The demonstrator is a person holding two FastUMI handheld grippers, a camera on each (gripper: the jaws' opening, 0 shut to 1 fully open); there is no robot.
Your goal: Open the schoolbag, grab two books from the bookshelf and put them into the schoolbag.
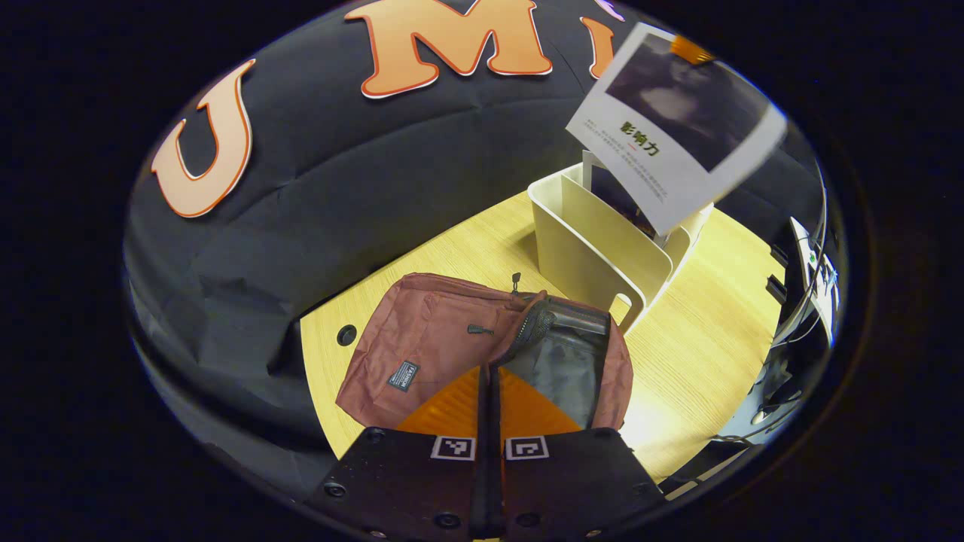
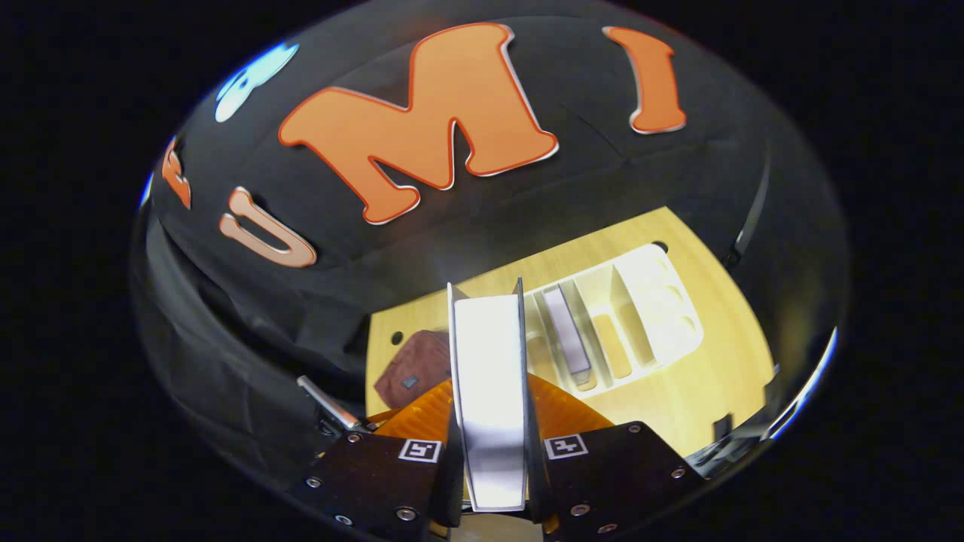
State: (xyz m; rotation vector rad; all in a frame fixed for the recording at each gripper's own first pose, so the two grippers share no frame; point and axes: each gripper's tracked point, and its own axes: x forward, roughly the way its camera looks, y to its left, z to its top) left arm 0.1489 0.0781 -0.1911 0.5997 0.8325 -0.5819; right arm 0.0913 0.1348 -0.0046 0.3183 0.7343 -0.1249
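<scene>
The maroon schoolbag (image 1: pixel 422 339) lies on the wooden table with its zip undone and its dark lining (image 1: pixel 565 361) showing. My left gripper (image 1: pixel 489 370) is shut on the edge of the bag's opening and holds it raised. A white-covered book (image 1: pixel 678 128) hangs in the air above the white bookshelf (image 1: pixel 595 248), where another book (image 1: pixel 617 199) stands. In the right gripper view, my right gripper (image 2: pixel 488 384) is shut on that lifted book (image 2: pixel 489 361), seen from its page edge. Below lie the bookshelf (image 2: pixel 655 301), a remaining book (image 2: pixel 566 339) and the bag (image 2: pixel 414 365).
The wooden table (image 1: pixel 700 339) runs to the right of the bag and bookshelf. A cable hole (image 1: pixel 346 335) sits left of the bag. Dark cloth surrounds the table. Equipment with cables (image 1: pixel 806 286) stands at the table's far right edge.
</scene>
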